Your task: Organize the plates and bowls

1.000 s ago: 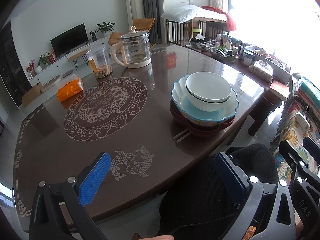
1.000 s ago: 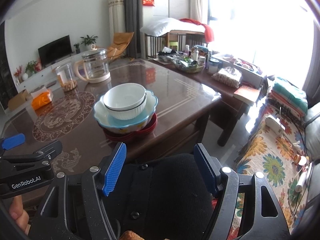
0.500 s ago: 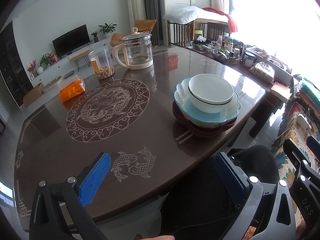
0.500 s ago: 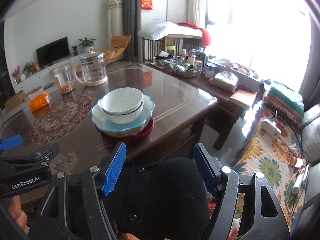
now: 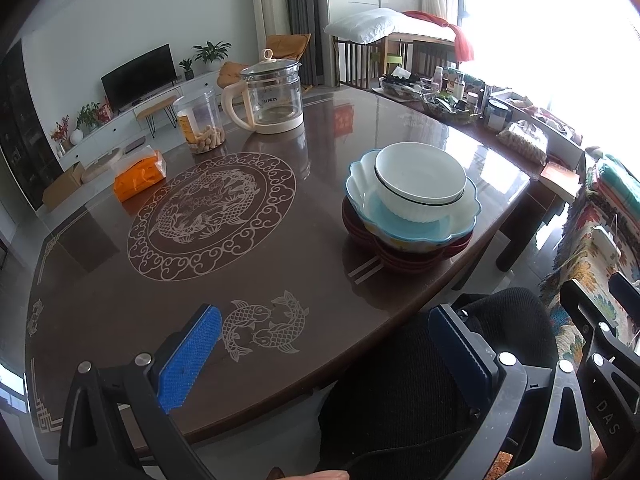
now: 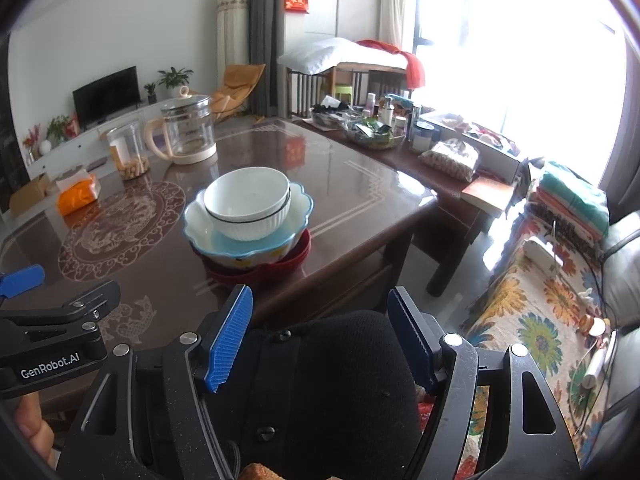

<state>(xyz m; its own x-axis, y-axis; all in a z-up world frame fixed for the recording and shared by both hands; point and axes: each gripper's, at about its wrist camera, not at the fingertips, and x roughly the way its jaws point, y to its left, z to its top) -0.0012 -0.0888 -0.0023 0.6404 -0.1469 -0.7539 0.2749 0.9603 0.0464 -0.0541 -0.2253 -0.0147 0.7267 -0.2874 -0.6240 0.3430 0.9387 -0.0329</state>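
Note:
A white ribbed bowl [image 5: 420, 182] [image 6: 248, 204] sits inside a scalloped light-blue bowl [image 5: 412, 220] [image 6: 248, 240], which rests on stacked dark-red plates [image 5: 404, 258] [image 6: 260, 272] near the table's right edge. My left gripper [image 5: 324, 360] is open and empty, held back over the table's near edge. My right gripper [image 6: 320, 340] is open and empty, held off the table over a black-clothed lap, with the stack ahead of it. The left gripper also shows at the left of the right wrist view.
The brown glass-topped table [image 5: 120, 300] carries a glass kettle [image 5: 272, 98], a clear snack jar [image 5: 200, 126] and an orange tissue pack [image 5: 138, 176] at the far side. A cluttered side table [image 6: 400, 136] stands to the right. A floral rug [image 6: 532, 332] lies beyond.
Both grippers have drawn back a little and risen; the stack looks slightly farther away. Nothing on the table has moved and both jaws stay open.

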